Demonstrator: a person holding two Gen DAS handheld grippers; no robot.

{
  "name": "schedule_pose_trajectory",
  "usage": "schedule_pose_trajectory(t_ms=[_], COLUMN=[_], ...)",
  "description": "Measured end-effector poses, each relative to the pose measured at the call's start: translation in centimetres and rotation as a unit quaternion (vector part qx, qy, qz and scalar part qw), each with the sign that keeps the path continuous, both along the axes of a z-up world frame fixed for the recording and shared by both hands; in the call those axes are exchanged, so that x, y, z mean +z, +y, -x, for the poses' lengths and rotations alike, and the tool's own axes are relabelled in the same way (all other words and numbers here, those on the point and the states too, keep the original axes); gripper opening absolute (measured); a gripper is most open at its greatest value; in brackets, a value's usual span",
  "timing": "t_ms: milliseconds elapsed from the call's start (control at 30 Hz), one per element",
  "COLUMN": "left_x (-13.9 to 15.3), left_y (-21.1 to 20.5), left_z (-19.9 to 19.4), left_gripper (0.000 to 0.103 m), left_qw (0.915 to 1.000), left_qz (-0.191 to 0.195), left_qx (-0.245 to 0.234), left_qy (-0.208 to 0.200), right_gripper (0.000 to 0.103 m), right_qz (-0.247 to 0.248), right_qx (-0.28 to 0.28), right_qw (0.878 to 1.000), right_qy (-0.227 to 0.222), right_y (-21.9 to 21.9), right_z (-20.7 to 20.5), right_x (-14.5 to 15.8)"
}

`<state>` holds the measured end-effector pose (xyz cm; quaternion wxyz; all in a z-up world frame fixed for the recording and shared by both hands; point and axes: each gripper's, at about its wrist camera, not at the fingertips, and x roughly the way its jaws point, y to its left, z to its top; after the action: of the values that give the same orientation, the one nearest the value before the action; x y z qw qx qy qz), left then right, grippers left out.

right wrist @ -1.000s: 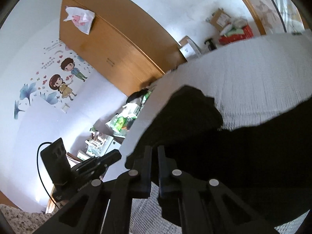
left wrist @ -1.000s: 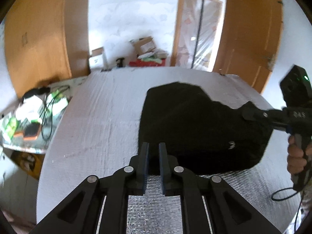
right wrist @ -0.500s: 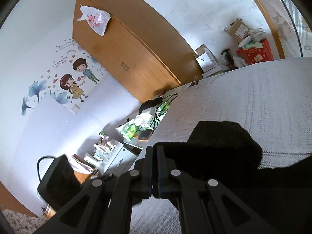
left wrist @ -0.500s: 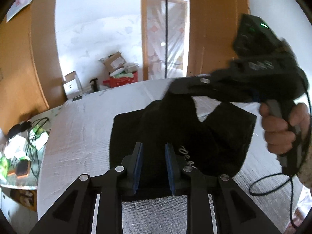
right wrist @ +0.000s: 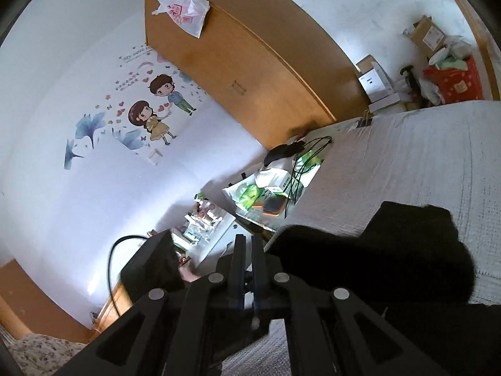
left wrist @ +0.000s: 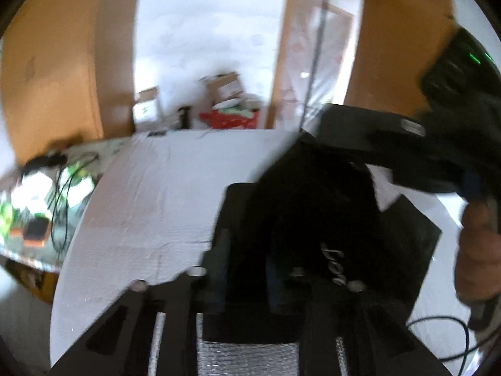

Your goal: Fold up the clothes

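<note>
A black garment (left wrist: 313, 203) lies on the white textured cover (left wrist: 156, 188) of the table. My right gripper (right wrist: 247, 247) is shut on a fold of it and holds that part lifted above the rest. In the left wrist view its black body (left wrist: 407, 150) reaches in from the upper right, held by a hand (left wrist: 476, 250). My left gripper (left wrist: 247, 263) is low at the garment's near edge. Its fingers stand apart with black cloth between them. This view is blurred. In the right wrist view the garment (right wrist: 407, 250) bunches just right of the fingers.
A low side table (left wrist: 37, 203) with boxes, packets and black cables stands left of the cover. Cardboard boxes and a red bag (left wrist: 231, 116) sit on the floor beyond the far edge. A wooden wardrobe (right wrist: 266, 62) fills the left wall. A cable (left wrist: 438, 329) trails at right.
The right gripper has lifted its part of the garment up and across over the rest. The left fingers, close together a second ago, now stand wider with cloth between them.
</note>
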<state>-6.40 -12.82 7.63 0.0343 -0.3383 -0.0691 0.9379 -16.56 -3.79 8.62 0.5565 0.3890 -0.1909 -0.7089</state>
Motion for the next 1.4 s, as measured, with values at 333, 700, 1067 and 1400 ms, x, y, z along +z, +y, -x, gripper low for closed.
schedule_pose_trajectory(t_ms=[333, 700, 1067, 1400], left_x=[-2.1, -2.9, -2.3, -2.1], left_y=[-2.7, -4.8, -5.5, -6.1], left_z=[0.7, -0.5, -2.9, -3.7], left_gripper=[0.010, 0.010, 0.010, 0.010], left_qw=[0.9987, 0.9963, 0.9943, 0.9917], left_qz=[-0.031, -0.049, -0.049, -0.054], left_qx=[0.033, 0.066, 0.094, 0.116], left_qy=[-0.026, -0.021, -0.013, -0.014], right_gripper=[0.007, 0.040, 0.048, 0.000], right_qz=[-0.071, -0.268, -0.333, -0.318], right_qx=[-0.036, -0.117, -0.121, -0.131], right_qw=[0.997, 0.952, 0.931, 0.935], right_qy=[0.013, 0.087, 0.094, 0.084], right_y=[2.7, 8.9, 9.0, 9.7], right_z=[-1.0, -6.7, -8.3, -7.8], right_x=[-1.4, -6.1, -10.3, -9.8])
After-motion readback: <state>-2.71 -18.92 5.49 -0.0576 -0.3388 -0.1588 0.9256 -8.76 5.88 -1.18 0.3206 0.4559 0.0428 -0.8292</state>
